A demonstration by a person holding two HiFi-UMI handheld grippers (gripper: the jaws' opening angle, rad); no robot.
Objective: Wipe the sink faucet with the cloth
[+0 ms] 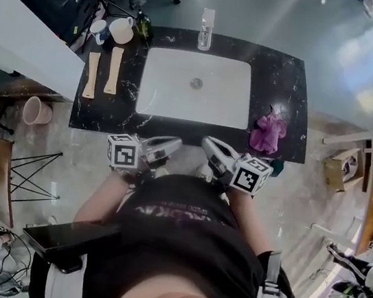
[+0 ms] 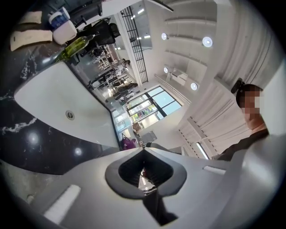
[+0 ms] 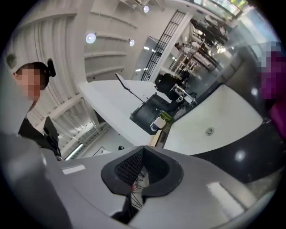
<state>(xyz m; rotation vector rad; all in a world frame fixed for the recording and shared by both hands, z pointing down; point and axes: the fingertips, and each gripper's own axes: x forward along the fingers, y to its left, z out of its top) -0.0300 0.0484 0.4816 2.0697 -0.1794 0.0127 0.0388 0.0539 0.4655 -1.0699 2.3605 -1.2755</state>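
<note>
We face a black counter on a grey floor. Around its sink, the faucet is at twelve and the cloth at four. Our left gripper and right gripper are closed and empty.

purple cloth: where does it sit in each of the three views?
Head view: purple cloth on the dark counter, right of the sink.
Left gripper view: small, just left of centre, at the counter's far end.
Right gripper view: far right edge, partly blurred.
Shared landmark: sink drain.
</note>
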